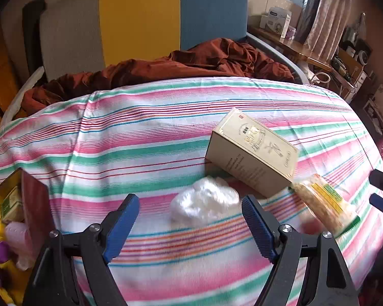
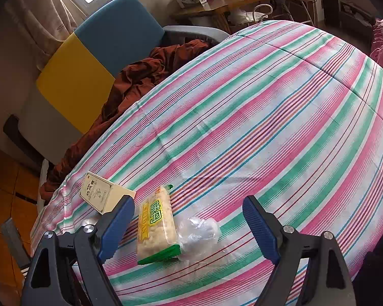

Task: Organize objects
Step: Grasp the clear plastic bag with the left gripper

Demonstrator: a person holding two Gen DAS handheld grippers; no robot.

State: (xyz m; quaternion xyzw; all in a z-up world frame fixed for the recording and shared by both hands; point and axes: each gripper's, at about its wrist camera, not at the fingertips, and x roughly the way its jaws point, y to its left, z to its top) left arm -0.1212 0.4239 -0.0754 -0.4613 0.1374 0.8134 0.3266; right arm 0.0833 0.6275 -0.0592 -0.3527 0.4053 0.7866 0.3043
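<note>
Ahead of both claws, a bedsheet (image 2: 280, 117) striped in pink, green, white, blue and red is spread. A beige box (image 1: 252, 153) with gold print is seen beyond the left gripper (image 1: 191, 225), whose pads (image 1: 121, 227) are blue. A yellow-and-green labelled snack packet (image 2: 157, 225) is framed between the right gripper (image 2: 189, 229) fingers.

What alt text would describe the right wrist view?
The open right gripper hovers over a snack packet lying on a striped bedsheet. A beige box and a clear plastic bag lie beside the packet.
</note>
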